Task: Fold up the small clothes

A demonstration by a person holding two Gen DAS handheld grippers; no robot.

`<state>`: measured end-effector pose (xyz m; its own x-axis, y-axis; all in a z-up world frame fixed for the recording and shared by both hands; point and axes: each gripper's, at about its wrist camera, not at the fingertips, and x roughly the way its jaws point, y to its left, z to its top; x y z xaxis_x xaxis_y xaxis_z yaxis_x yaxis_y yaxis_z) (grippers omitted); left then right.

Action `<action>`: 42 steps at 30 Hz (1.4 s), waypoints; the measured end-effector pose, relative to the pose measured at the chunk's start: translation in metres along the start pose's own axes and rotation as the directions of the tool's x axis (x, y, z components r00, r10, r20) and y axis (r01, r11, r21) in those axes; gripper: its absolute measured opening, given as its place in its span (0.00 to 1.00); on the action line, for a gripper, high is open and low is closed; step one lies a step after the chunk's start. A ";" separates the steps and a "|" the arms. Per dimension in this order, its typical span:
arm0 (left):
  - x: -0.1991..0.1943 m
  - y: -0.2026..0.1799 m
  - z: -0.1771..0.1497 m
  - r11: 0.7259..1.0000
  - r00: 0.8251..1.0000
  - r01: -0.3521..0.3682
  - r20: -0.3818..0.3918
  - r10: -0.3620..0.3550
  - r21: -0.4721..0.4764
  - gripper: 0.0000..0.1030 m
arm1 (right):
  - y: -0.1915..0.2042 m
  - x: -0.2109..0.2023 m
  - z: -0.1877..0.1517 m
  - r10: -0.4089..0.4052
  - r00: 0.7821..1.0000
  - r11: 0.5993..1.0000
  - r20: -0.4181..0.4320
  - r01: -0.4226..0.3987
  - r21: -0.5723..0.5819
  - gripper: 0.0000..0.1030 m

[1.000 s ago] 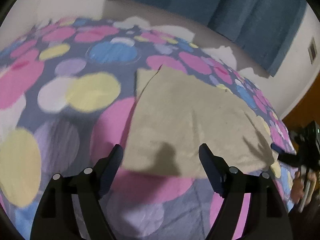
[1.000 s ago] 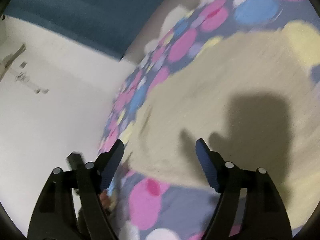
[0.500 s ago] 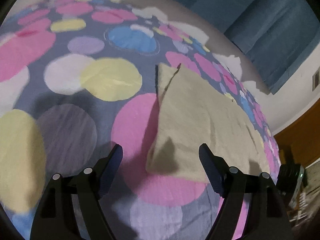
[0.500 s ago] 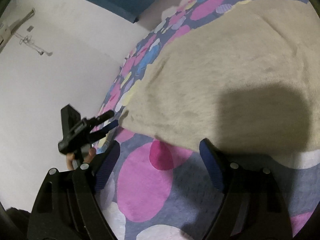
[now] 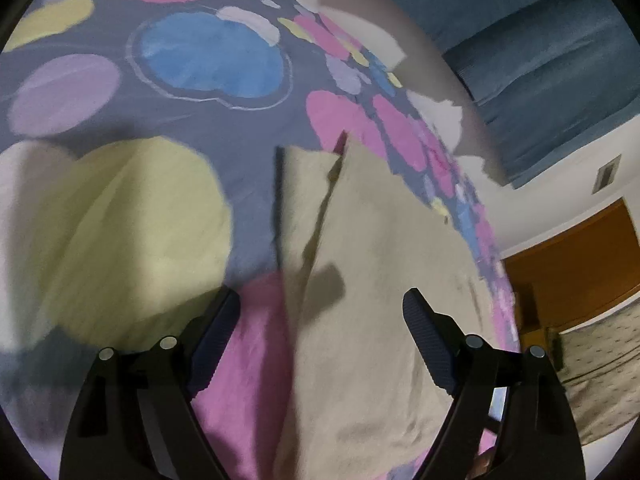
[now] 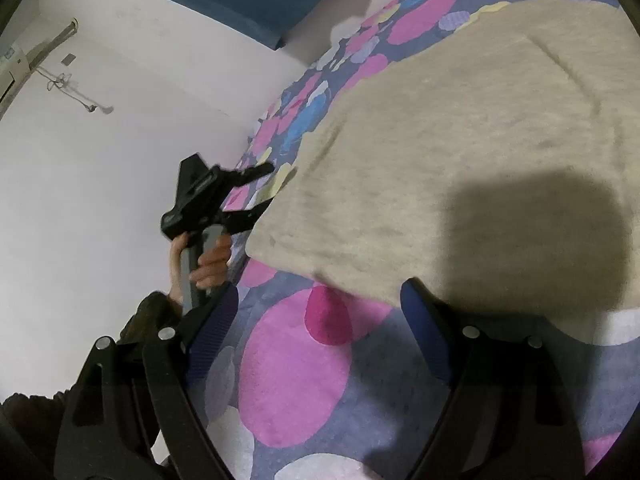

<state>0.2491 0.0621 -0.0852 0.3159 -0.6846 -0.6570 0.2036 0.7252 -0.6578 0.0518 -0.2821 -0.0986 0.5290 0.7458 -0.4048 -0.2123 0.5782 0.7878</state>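
Garment: a beige cloth (image 5: 384,264) lies flat on the bedspread (image 5: 192,128) with coloured dots, folded so that one layer overlaps another along a slanted edge at its far left corner; it reaches close to the bed's edge in the right wrist view (image 6: 460,140).
Left gripper: the left gripper (image 5: 320,308) tilts down over the cloth's left edge, the left finger over a pink dot, the right finger over the beige fabric. Its jaws are opening, wide apart, with the cloth's edge below the gap but nothing pinched.
Left hand: in the right wrist view a hand (image 6: 208,258) in a dark sleeve (image 6: 148,320) grips the handle of the left gripper (image 6: 256,192), whose fingertips sit at the cloth's near left corner.
Right gripper: the right gripper (image 6: 320,304) points at the cloth's near edge, fingers wide with nothing between them, both over the bedspread just short of the cloth.
Change, left: a second ago the left gripper faced the cloth's near edge from further back; it has moved in along the left side, so the cloth fills more of its view.
Change, right: half a second ago the view was nearly the same; the left gripper has since come closer to the corner.
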 end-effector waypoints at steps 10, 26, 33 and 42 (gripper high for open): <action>0.037 -0.023 0.020 0.996 0.999 0.013 -0.052 -0.009 0.086 0.75 | -0.002 0.000 0.003 0.023 1.000 1.000 0.003 -0.023 0.006 0.81; 0.043 -0.053 0.011 0.963 0.980 -0.158 -0.087 0.180 0.219 0.14 | -0.002 0.002 0.003 0.026 1.000 1.000 0.006 -0.026 0.004 0.81; 0.025 -0.142 0.013 0.944 0.977 -0.186 -0.051 0.207 0.271 0.13 | 0.000 0.003 0.003 0.025 1.000 1.000 0.006 -0.025 0.001 0.81; 0.102 -0.258 -0.010 0.871 0.938 -0.262 -0.102 0.331 0.415 0.09 | 0.003 0.005 0.003 0.034 0.999 0.999 -0.005 -0.034 -0.020 0.86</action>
<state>0.2199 -0.1960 0.0140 0.2695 -0.4099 -0.8714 0.4791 0.8420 -0.2479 0.0564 -0.2778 -0.0967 0.5177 0.7666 -0.3799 -0.2470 0.5590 0.7915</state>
